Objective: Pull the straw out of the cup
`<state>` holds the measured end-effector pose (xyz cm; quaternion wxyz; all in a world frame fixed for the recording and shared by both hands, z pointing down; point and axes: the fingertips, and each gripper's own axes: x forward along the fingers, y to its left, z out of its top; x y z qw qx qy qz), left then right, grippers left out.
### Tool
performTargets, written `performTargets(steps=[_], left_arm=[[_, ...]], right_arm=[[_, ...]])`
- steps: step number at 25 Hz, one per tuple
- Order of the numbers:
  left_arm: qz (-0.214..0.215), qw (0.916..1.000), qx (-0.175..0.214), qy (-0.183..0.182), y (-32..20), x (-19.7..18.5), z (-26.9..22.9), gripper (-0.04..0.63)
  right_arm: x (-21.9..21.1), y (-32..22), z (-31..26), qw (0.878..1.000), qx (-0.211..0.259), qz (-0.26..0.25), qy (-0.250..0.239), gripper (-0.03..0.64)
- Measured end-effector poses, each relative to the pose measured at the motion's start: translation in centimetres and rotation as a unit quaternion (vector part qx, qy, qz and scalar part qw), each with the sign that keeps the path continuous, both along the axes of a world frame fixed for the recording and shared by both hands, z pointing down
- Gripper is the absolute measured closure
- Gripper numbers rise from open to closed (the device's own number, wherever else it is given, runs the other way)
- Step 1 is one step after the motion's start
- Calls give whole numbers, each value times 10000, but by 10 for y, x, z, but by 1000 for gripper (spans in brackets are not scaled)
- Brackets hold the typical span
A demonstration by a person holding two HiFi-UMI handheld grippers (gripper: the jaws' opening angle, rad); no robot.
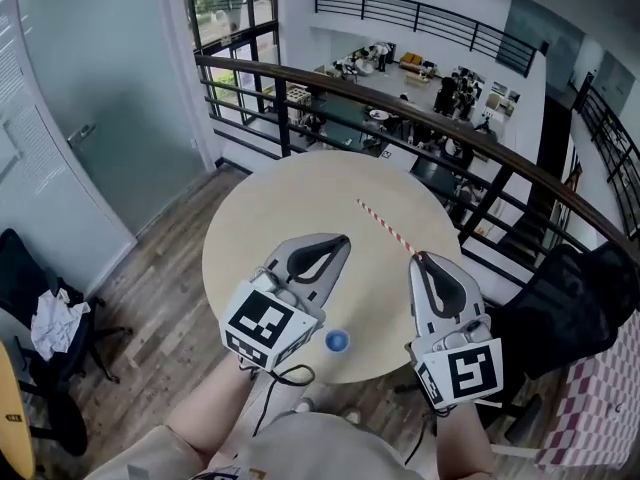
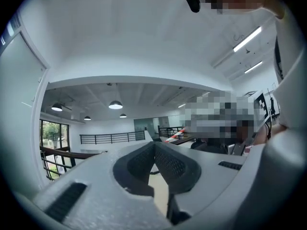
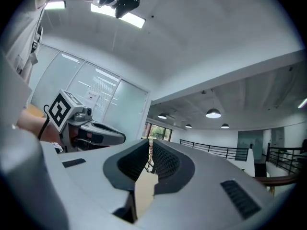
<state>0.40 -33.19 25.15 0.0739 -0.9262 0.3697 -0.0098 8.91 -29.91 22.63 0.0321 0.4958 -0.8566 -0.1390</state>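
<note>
1. The straw (image 1: 385,226), red-and-white striped, is clear of the cup. It's held by its near end and pokes out over the round wooden surface (image 1: 260,238) toward the railing (image 1: 400,108).
2. The right gripper (image 1: 417,258) is clamped on that near end. In the right gripper view the striped bit can be seen pinched right at the tips, with the jaws pretty much together on it.
3. What looks like the cup (image 1: 337,341) is only seen from straight above, as a small blue round thing. It's set on the surface close to the near edge, between the two grippers and well apart from the straw.
4. The left gripper (image 1: 343,240) is held beside the right one. Its jaws are closed tip to tip and nothing is caught between them. The straw can be spotted off to the side in the left gripper view, not touched by this gripper.
5. Further out, a dark chair (image 1: 40,368) with a crumpled white cloth (image 1: 55,320) on it is parked on the wood floor at the left. A lower floor with desks can be seen past the railing.
</note>
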Motion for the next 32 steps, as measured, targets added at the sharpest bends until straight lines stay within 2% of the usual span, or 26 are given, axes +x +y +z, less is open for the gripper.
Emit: performTargets(steps=[6,12,15,20,23,27,32], left_arm=[[148,9990,353,234,21,15,-48,581],[152,9979,571,266,35,12,-59,581],[209,9981,472,337,39,14,-49,581],[183,9995,46,246,46,14,-19,581],[126,9996,-42,233,47,10,-7,581],[54,9995,-163,275,40,9,4,581],[30,9995,-108,282,39,8,1,581]], right_arm=[[16,20,-58,9977,639,53,-220,581],[28,40,-67,9964,732,23,-435,581],[38,45,-58,9964,627,15,-571,581],[52,44,-20,9969,114,64,-781,581],[56,42,-4,9967,-90,92,-797,581],[63,41,0,9969,-143,126,-769,581],[63,40,-3,9972,-82,110,-729,583]])
